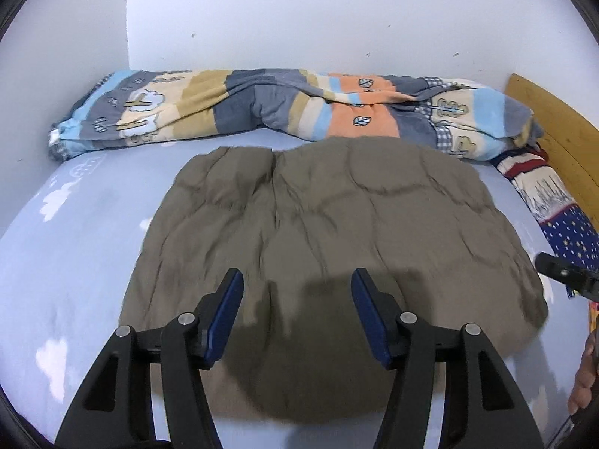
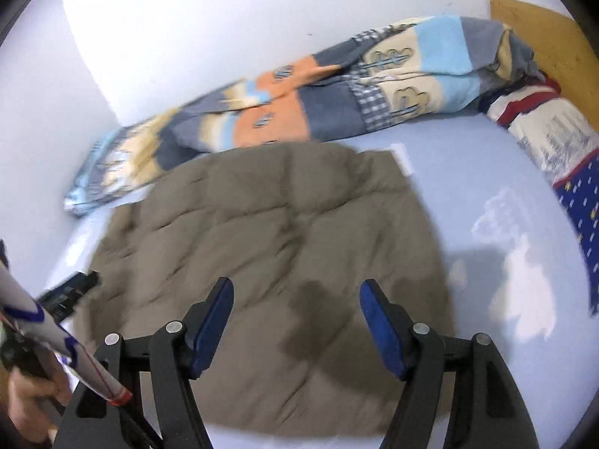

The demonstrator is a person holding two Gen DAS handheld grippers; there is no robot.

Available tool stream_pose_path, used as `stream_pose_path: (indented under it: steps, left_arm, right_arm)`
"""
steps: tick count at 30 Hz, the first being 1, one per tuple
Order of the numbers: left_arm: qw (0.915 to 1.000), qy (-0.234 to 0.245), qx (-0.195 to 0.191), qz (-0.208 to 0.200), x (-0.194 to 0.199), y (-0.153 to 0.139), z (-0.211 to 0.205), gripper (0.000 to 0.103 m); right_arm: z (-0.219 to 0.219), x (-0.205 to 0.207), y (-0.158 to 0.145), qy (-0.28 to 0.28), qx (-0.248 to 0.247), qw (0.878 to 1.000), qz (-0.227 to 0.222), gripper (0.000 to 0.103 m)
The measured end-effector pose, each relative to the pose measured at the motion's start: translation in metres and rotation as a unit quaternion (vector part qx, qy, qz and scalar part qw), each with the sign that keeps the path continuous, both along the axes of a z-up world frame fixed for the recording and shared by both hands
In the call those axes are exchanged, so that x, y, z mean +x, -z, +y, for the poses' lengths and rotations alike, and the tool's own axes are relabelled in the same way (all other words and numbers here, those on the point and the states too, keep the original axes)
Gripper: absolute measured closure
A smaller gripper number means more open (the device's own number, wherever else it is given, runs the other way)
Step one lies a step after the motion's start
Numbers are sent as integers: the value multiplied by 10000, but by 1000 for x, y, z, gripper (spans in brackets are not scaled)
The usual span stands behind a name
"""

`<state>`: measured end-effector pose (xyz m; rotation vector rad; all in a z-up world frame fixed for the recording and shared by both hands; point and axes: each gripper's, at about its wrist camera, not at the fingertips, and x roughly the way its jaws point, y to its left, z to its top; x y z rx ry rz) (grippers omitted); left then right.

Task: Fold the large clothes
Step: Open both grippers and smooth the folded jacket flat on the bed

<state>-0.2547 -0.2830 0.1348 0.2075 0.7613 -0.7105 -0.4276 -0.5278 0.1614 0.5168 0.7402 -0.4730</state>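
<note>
A: On the bed (image 1: pixel 56 262), pale blue sheet with white cloud prints, lies the olive quilted garment (image 1: pixel 318 243), folded into a rough square, flat, stitched seams showing across the top. Far edge nearly touches the rolled striped quilt (image 1: pixel 262 108) along the white wall (image 1: pixel 299 18).

B: Same from the right wrist view. Garment (image 2: pixel 269 232) sits mid-bed, its right edge near a small white tag (image 2: pixel 402 159) on the sheet. Striped quilt (image 2: pixel 299 112) runs behind it. View is motion-blurred, so fine detail is lost.

A: Left tongs (image 1: pixel 297 299): blue-padded fingers apart, hovering over the near half of the garment, nothing between them. Cannot tell whether the tips touch the fabric.

B: Right tongs (image 2: pixel 295 307): also spread wide, over the garment's near part, gripping nothing. Shadows of both fall on the cloth below.

A: At the right end of the bed, a second cover (image 1: pixel 561 217), dark blue with dots, plus red and white bands, against a wooden headboard (image 1: pixel 554 123).

B: Noted, headboard (image 2: pixel 543 37) is at upper right here. The other tool's black tip (image 2: pixel 71 292) shows at my left edge, beside the garment's left border; a hand (image 2: pixel 26 404) grips below it.
</note>
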Motion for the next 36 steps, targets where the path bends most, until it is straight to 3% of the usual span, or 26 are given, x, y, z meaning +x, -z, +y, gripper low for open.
stream_pose_path:
  steps: [3,8,11,15,17,25,29,32,36]
  left_arm:
    - [9996,-134,193,-126,-24,1,18,44]
    - [9990,-264,64,-350,-28,15,31,44]
    - [9991,-239,200,-273,-16,25,22,44]
    - [9988,-327,350,114,1,44,9,44]
    - [9980,-385,422,280,6,54,4,42]
    - [9962,-289,769,305,8,69,-6,39]
    - [9966,-329,729,180,5,66,-5,39]
    - [9969,-346,682,-182,-7,52,-4,40]
    - [9970,-167,387,-644,-26,33,-6,40]
  right_arm:
    - [40,-12,-6,-24,-181,9998,-68,31]
    - [68,-15,4,-67,-286,9995,-129,31]
    - [63,-4,16,-87,-440,9990,-41,31]
    - [46,15,34,-130,-210,9997,61,31]
    - [46,26,48,-224,-287,9988,329,31]
    - [45,43,83,-321,-436,9951,828,25]
    - [46,42,82,-279,-492,9945,885,24]
    - [48,37,73,-238,-432,9951,855,24]
    - [56,28,46,-325,-502,9977,312,24]
